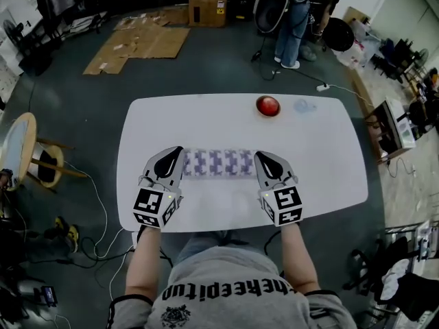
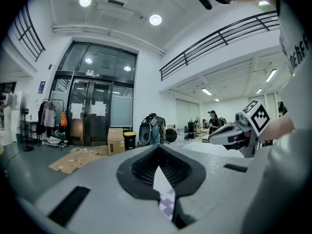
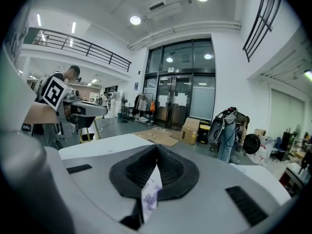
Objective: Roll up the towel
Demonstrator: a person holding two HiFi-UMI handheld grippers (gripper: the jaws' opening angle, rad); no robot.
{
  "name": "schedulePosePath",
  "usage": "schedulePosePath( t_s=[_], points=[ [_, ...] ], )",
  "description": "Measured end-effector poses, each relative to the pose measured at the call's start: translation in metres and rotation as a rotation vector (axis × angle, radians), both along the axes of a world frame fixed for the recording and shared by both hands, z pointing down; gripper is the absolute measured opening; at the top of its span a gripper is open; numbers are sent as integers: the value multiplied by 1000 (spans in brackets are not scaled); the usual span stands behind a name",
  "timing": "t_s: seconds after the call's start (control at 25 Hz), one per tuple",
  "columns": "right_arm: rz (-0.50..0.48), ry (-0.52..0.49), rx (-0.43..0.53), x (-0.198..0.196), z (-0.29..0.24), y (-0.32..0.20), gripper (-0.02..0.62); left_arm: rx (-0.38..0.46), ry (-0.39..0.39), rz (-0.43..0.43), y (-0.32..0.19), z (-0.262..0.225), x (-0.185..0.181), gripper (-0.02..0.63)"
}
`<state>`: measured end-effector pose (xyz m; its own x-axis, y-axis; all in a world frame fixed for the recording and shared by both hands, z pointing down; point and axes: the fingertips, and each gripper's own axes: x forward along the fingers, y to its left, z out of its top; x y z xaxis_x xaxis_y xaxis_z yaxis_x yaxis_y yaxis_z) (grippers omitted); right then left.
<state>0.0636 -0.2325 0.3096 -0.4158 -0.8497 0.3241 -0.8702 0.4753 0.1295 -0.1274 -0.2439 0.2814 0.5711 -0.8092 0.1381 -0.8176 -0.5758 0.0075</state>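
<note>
A white towel with a purple pattern (image 1: 218,162) lies as a narrow folded strip across the near middle of the white table (image 1: 315,170). My left gripper (image 1: 178,155) is shut on the strip's left end. My right gripper (image 1: 260,158) is shut on its right end. In the left gripper view, a sliver of the towel (image 2: 167,204) sticks out from the closed left gripper (image 2: 158,167). The right gripper view shows the same: patterned cloth (image 3: 150,196) pinched in the closed right gripper (image 3: 156,167). Both grippers rest low on the table, pointing away from me.
A red round object (image 1: 267,105) sits at the table's far side, with a faint bluish mark (image 1: 305,105) beside it. A wooden stool (image 1: 27,149) stands left of the table. Flattened cardboard (image 1: 140,43), boxes (image 1: 207,2) and a standing person (image 1: 293,26) are beyond it.
</note>
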Motion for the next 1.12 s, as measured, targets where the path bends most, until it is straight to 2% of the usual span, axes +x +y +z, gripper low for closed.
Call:
schedulePosePath(
  t_s=[0.16, 0.36, 0.6, 0.76, 0.96, 1.12],
  points=[
    [23, -36, 55, -1, -30, 24, 3, 45, 44, -17, 24, -34, -5, 5],
    [39, -57, 117, -1, -64, 47, 3, 115, 36, -14, 49, -67, -1, 5],
    [65, -68, 186, 6, -97, 74, 3, 192, 80, -60, 75, -102, 0, 5],
    [90, -77, 232, 11, -118, 87, 3, 226, 112, -86, 86, -121, -5, 5],
    [119, -76, 277, 20, -136, 100, 3, 280, 109, -97, 98, -136, -6, 5],
    [142, -82, 309, 25, -146, 111, 3, 294, 148, -109, 109, -145, -7, 5]
  ],
)
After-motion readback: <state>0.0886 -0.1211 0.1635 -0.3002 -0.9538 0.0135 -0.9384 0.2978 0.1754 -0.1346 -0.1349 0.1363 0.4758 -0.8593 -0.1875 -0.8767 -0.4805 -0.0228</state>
